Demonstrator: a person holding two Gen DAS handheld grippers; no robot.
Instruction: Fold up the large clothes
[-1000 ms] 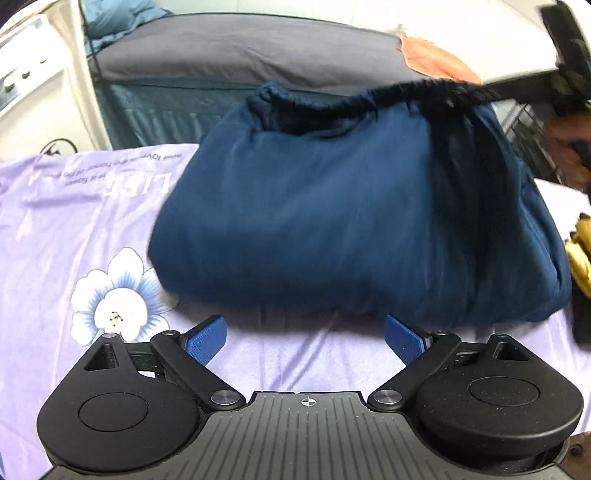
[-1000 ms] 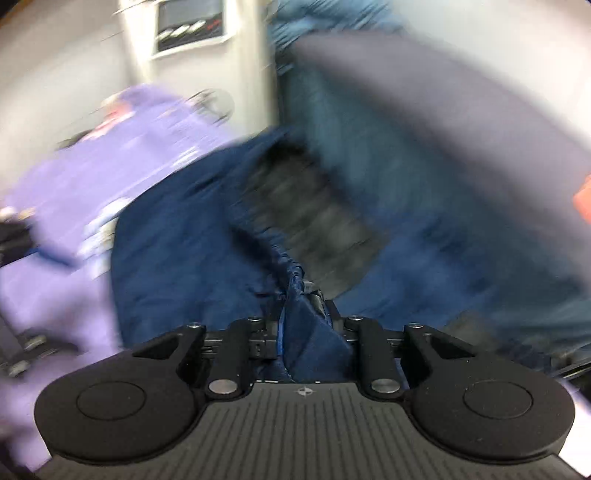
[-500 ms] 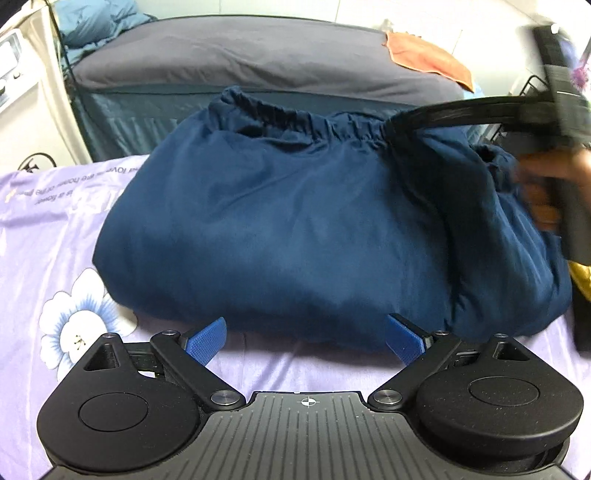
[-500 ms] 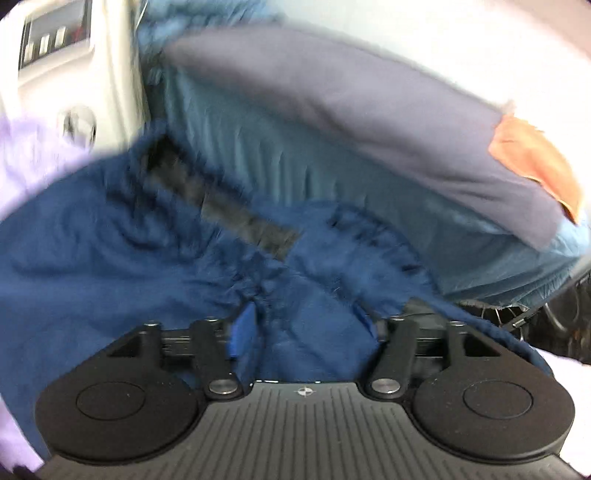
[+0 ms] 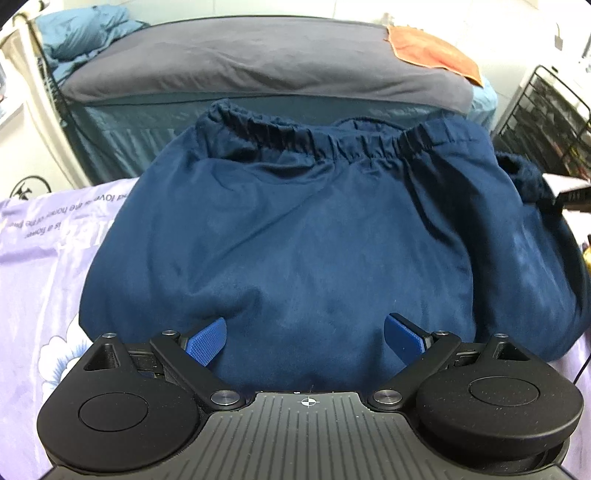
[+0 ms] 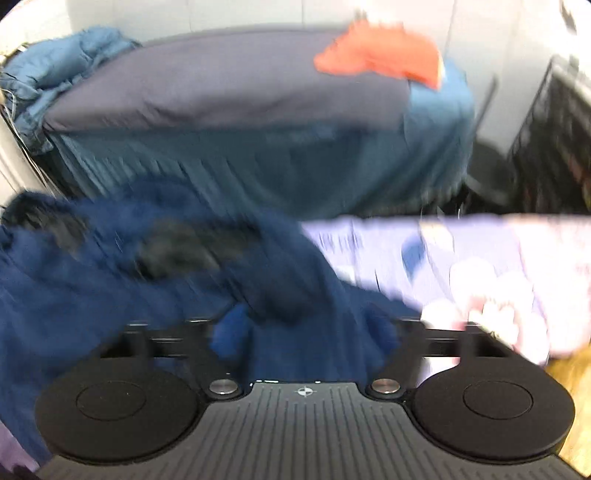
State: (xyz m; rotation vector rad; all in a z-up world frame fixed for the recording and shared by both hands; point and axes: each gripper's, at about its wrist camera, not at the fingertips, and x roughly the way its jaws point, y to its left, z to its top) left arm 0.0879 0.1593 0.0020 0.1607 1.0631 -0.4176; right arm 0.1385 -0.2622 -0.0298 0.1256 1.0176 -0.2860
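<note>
A navy garment (image 5: pixel 306 236) with an elastic waistband (image 5: pixel 325 142) lies bunched in a folded heap on the lilac flowered sheet (image 5: pixel 40 280). My left gripper (image 5: pixel 304 339) is open, its blue pads (image 5: pixel 205 341) spread over the heap's near edge with nothing pinched. The right wrist view is blurred by motion. There my right gripper (image 6: pixel 306 330) hangs over the garment's right end (image 6: pixel 147 280). Its jaws are closing, with navy cloth lying between the blue pads (image 6: pixel 232 332), but I see no pressing grip.
Behind the sheet stands a bed with a grey cover (image 5: pixel 258 66), an orange cloth (image 5: pixel 432 51) on its far right corner and a light blue quilt (image 5: pixel 85 33) at its left. A black wire rack (image 5: pixel 546 122) stands at the right.
The right gripper let go of the waistband, opened and swung right, toward the garment's end. The waistband dropped onto the heap. The left gripper moved in over the near edge.
</note>
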